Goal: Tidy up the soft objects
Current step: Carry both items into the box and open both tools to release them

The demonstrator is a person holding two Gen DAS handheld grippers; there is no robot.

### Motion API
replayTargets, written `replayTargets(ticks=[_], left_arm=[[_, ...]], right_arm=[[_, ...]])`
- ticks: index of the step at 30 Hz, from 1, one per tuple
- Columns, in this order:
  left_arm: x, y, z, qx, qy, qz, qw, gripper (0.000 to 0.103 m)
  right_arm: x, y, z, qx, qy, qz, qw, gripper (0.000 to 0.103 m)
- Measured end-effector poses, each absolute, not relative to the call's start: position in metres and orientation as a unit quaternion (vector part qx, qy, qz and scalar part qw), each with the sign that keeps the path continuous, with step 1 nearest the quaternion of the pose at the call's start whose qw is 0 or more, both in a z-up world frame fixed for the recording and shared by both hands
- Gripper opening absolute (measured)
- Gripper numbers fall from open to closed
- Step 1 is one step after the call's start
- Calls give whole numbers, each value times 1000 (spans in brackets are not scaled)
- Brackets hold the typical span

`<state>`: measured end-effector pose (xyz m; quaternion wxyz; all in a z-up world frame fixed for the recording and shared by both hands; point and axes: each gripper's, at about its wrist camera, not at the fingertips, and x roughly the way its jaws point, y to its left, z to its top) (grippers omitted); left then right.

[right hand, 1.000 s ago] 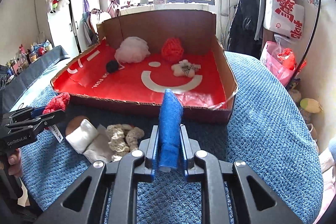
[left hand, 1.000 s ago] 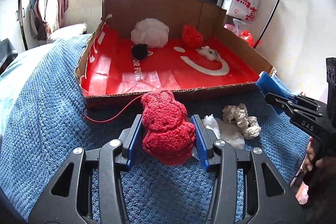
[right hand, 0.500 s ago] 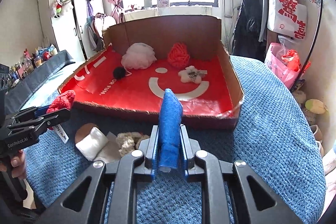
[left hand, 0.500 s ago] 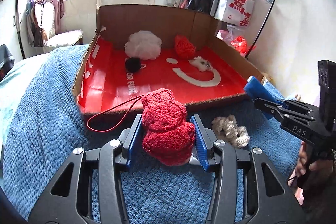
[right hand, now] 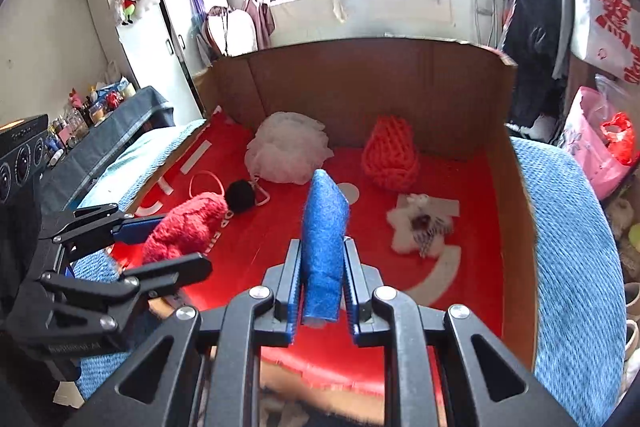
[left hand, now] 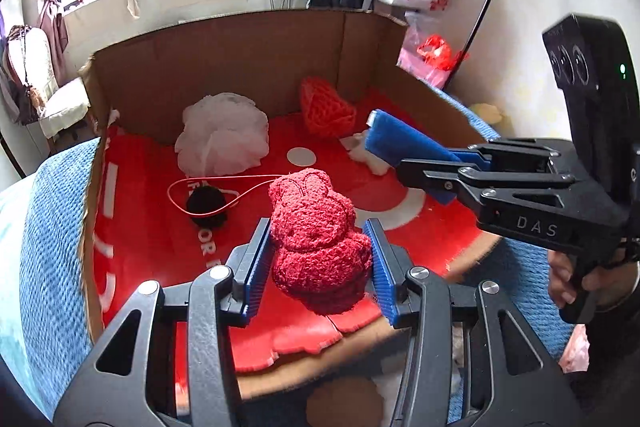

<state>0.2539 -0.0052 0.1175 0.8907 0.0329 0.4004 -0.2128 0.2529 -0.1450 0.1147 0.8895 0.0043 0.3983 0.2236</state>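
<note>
Bed [right hand: 572, 227]: blue knit cover; it carries your box.
Cardboard box [right hand: 360, 83]: red-lined floor, tall back wall; both your claws hover over it.
White mesh puff [right hand: 288, 147]: already inside, near the back wall.
Orange knit piece [right hand: 390, 155]: inside, right of the puff.
Red plush toy [left hand: 316, 239]: fuzzy, lumpy, red cord trailing; your left claw [left hand: 316, 251] pinches it above the box floor, not yet released.
Blue sponge strip [right hand: 324, 247]: flat, upright; your right claw [right hand: 320, 291] is clamped on it over the box.
White fluffy clip [right hand: 418, 227]: inside, right side.
Black pom-pom [right hand: 240, 195]: inside, left.
Progress: four stowed; you have two to drop.
</note>
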Motion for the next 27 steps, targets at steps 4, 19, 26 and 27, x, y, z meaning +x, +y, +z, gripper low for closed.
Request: replayTargets(ticks=[4, 19, 26, 27], left_arm=[[288, -12, 109, 46, 432, -213, 875, 43], [342, -29, 76, 79, 476, -192, 855, 43], [347, -31, 64, 82, 487, -197, 847, 44], [348, -31, 63, 80, 487, -196, 847, 44]], right_arm=[[289, -135, 108, -2, 430, 223, 875, 20], [350, -116, 69, -15, 507, 212, 835, 23], [351, -113, 65, -20, 515, 213, 830, 27], [351, -113, 65, -20, 516, 212, 830, 27]])
